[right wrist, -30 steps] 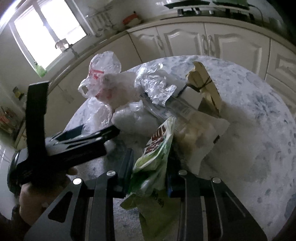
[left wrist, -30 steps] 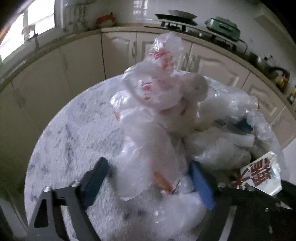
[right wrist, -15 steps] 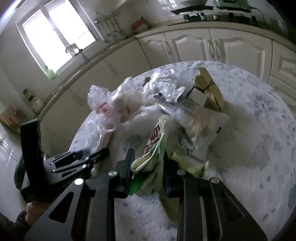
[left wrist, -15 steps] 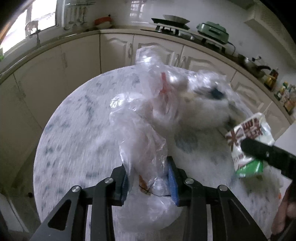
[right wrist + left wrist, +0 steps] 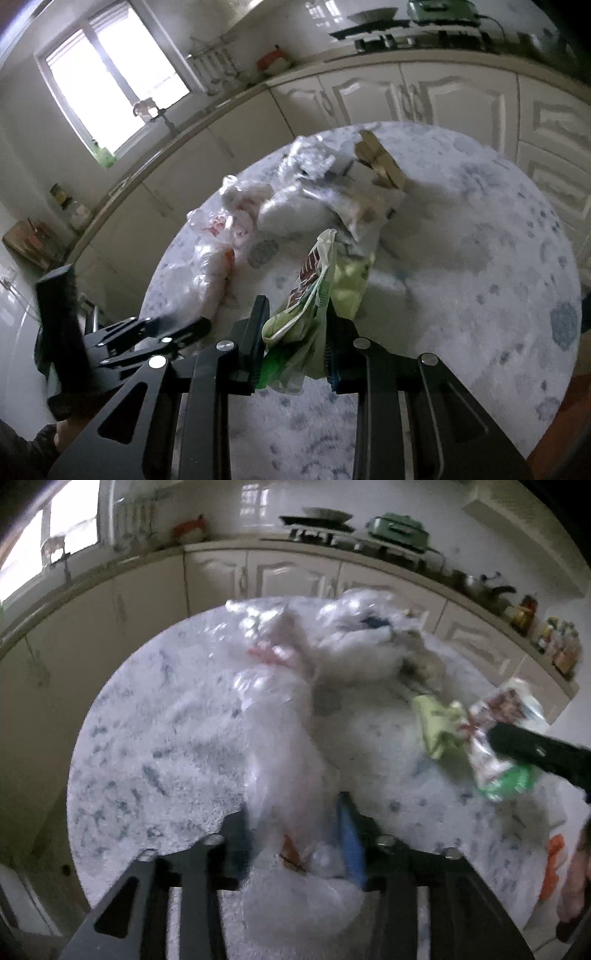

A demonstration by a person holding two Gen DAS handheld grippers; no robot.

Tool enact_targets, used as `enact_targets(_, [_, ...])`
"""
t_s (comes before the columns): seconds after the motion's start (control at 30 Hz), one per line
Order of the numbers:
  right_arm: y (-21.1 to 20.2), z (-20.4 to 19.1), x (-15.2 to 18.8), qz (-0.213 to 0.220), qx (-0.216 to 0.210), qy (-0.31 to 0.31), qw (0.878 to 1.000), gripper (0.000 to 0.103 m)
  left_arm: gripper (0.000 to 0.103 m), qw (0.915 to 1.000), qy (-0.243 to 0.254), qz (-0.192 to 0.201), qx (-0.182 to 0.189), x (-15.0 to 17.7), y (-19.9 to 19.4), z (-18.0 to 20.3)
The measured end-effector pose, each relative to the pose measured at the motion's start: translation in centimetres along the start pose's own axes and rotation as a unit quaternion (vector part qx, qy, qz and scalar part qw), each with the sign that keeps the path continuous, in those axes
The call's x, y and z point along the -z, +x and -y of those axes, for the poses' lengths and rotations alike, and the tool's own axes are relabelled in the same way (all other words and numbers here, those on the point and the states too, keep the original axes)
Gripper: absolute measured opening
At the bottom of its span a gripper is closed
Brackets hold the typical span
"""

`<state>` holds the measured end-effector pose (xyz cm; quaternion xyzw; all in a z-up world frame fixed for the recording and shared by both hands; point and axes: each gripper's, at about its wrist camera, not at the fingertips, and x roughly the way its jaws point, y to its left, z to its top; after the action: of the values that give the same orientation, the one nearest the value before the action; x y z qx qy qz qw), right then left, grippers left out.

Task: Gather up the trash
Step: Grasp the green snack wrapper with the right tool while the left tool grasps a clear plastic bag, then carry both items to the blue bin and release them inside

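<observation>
A long clear plastic bag [image 5: 280, 746] with red print stretches from the trash pile [image 5: 369, 642] down between the fingers of my left gripper [image 5: 293, 834]. Its jaws are opening, and the bag still fills the gap and touches both pads. My right gripper [image 5: 295, 332] is shut on a green-and-white snack wrapper [image 5: 306, 295] with brown lettering, and a pale green bag [image 5: 351, 284] hangs just behind the wrapper. From the left wrist view that wrapper [image 5: 487, 746] shows at the right in a black finger [image 5: 535, 753]. The left gripper [image 5: 166, 332] and its bag [image 5: 207, 273] appear at the left.
The round table [image 5: 147, 738] has a pale blue-flecked cloth. Crumpled clear bags and a brown cardboard piece [image 5: 380, 162] lie at its far side. Cream cabinets [image 5: 424, 99] curve behind, with a stove and bottles on the counter. A hand [image 5: 576, 886] shows at the right edge.
The left gripper closed on the clear bag and pulled it away from the pile, then widened a little. The right gripper drew back from the pile with the wrapper in it.
</observation>
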<state>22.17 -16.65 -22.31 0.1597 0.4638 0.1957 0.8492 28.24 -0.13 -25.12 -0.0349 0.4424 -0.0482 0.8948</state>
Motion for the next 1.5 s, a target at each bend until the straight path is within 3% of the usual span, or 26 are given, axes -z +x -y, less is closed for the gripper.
enact_targets(0.07, [-0.3,0.4,0.5,-0.002,-0.002,0.006,1.000,0.027,0.069,0.9999,0.000,0.003,-0.011,-0.8,0.9,0.2])
enact_targets(0.1, [-0.5,0.5,0.7,-0.001,0.000,0.007,1.000,0.027,0.068,0.9999,-0.004,0.002,-0.011,-1.3,1.4,0.1])
enact_targets(0.13, [-0.7,0.6,0.8,0.000,0.001,0.007,1.000,0.027,0.066,0.9999,-0.006,0.002,-0.012,-1.1,1.5,0.1])
enact_targets(0.23, [-1.5,0.9,1.0,0.008,0.002,0.010,1.000,0.027,0.031,0.9998,0.003,0.005,-0.018,-2.0,2.3,0.7])
enact_targets(0.27, [-1.8,1.0,1.0,0.012,0.003,0.011,1.000,0.027,0.026,1.0000,-0.001,0.001,-0.008,-2.1,2.5,0.7])
enact_targets(0.3, [-2.1,1.1,0.9,0.016,0.003,0.012,1.000,0.027,0.025,0.9999,-0.006,-0.004,0.010,-2.2,2.5,0.9])
enact_targets(0.5, [-4.2,1.8,1.1,0.037,0.008,0.015,0.999,0.026,0.025,0.9990,0.025,0.034,0.016,-1.1,-0.9,2.9])
enact_targets(0.73, [-7.3,2.6,0.5,0.073,0.014,0.017,0.997,0.027,0.025,0.9934,0.053,0.091,0.044,-2.2,-5.7,6.5])
enact_targets(0.93, [-11.5,5.3,-0.1,0.115,0.044,0.033,0.992,0.027,0.025,0.9842,0.095,0.129,0.075,-3.7,-8.3,11.2])
enact_targets(1.1, [-15.8,9.0,0.0,0.147,0.090,0.061,0.983,0.027,0.025,0.9715,0.147,0.141,0.121,-4.1,-8.6,17.2])
enact_targets(1.33, [-22.3,16.1,1.7,0.181,0.168,0.116,0.962,0.027,0.025,0.9537,0.204,0.116,0.189,-4.1,-6.7,25.6])
enact_targets(1.5, [-24.7,21.8,3.5,0.182,0.210,0.165,0.946,0.027,0.025,0.9431,0.232,0.070,0.228,-3.6,-3.7,31.7])
